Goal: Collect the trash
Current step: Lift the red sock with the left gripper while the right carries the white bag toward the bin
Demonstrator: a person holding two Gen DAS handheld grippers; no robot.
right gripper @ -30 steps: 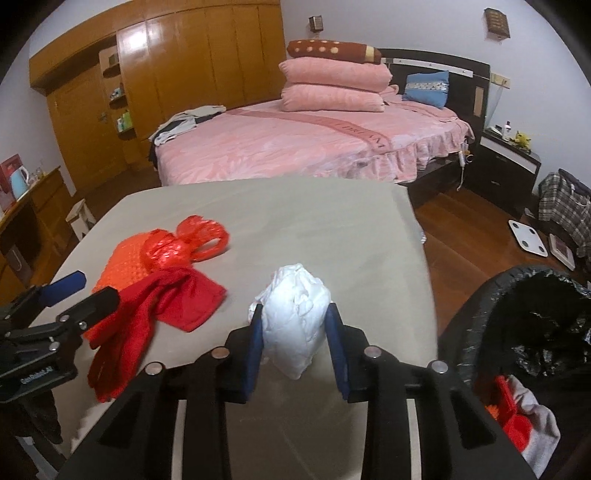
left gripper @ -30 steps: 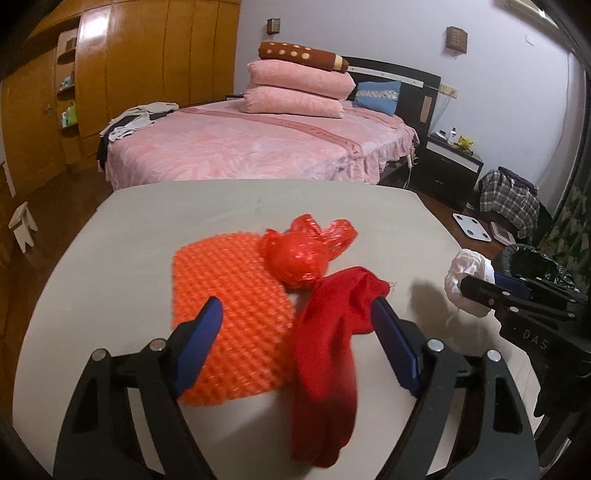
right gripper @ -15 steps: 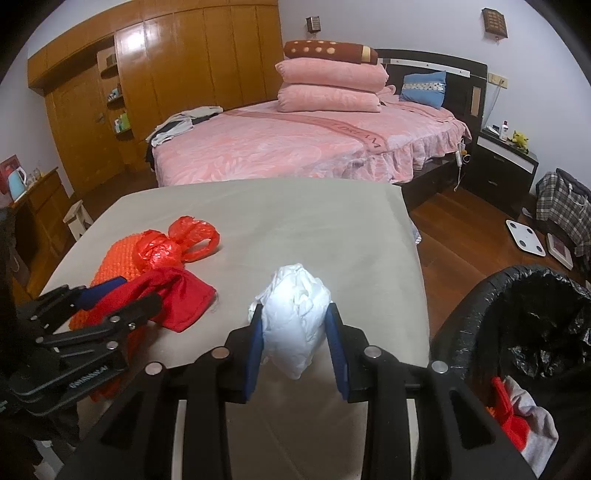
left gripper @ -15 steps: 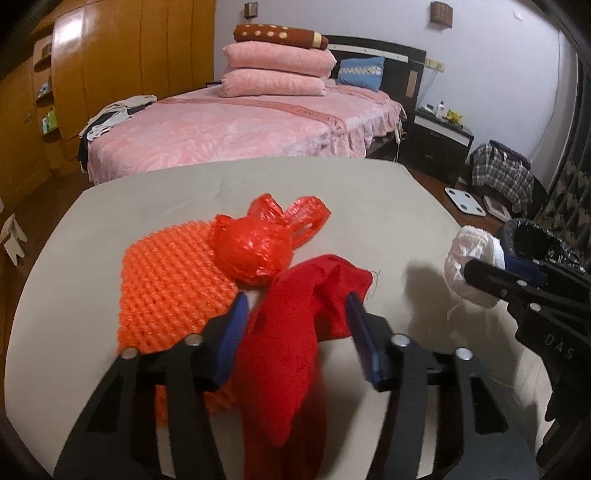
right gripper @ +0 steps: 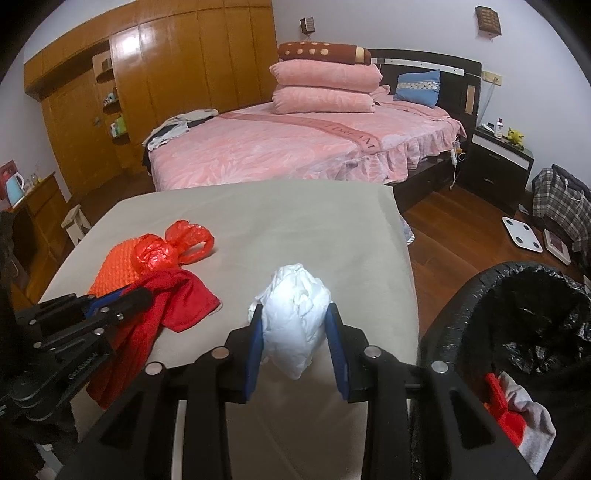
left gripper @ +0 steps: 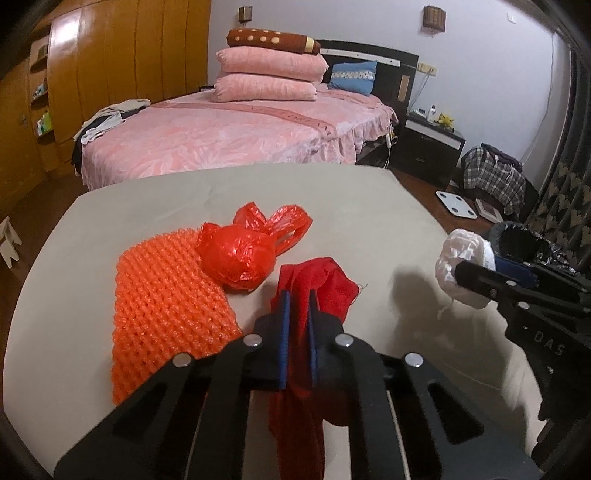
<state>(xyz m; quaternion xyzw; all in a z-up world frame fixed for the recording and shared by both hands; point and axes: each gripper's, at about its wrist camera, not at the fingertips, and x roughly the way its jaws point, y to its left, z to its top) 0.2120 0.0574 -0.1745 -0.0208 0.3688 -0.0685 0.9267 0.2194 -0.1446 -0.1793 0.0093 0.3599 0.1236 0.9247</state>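
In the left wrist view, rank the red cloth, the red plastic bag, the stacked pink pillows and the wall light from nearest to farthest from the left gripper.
1. Red cloth: pinched in the left gripper, on the table.
2. Red plastic bag: just beyond, slightly left, on the table.
3. Stacked pink pillows: on the bed past the table.
4. Wall light: on the back wall, upper right.

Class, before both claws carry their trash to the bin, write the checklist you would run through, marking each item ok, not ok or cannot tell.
1. Left claw shut on the red cloth: ok.
2. Right claw shut on the white wad: ok.
3. Red cloth clear of the table: not ok, it trails on the surface.
4. Bin open, with room: ok.
5. Red plastic bag and orange mesh not caught in the cloth: cannot tell.
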